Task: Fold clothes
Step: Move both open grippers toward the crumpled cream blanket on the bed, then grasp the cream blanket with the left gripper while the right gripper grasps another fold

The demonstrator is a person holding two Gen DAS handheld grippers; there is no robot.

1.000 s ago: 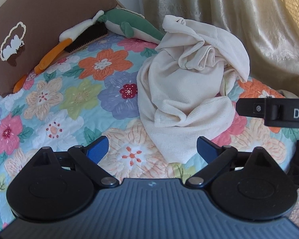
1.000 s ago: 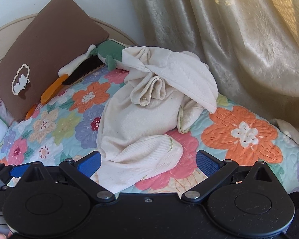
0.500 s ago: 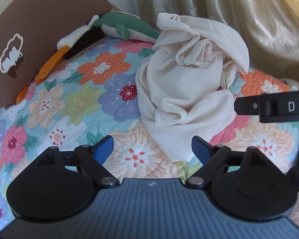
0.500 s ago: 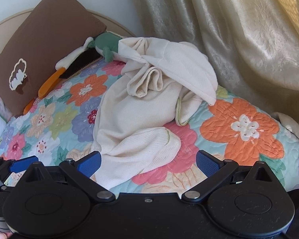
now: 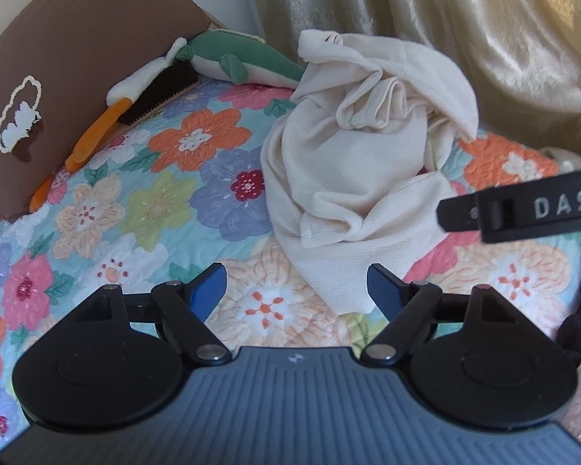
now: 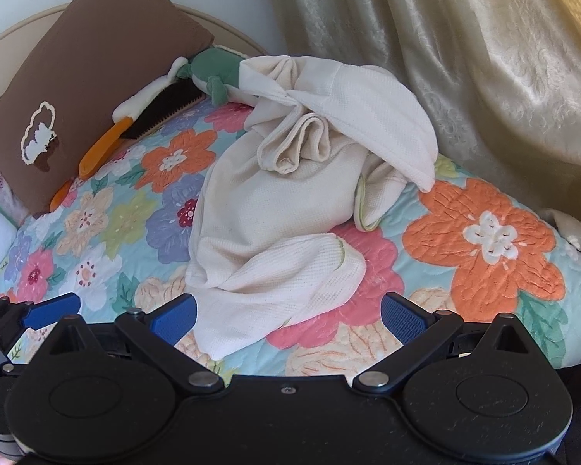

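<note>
Flowered quilt covers the bed, with open room left of the one crumpled cream garment and at its right, up to the gold curtain along the far edge. One brown pillow and one green plush toy sit at the head; the garment hides part of the toy. Left gripper and right gripper both hover with jaws spread wide, holding nothing, the garment's near hem between them. The frame edge cuts off the right gripper's body in the left view.
</note>
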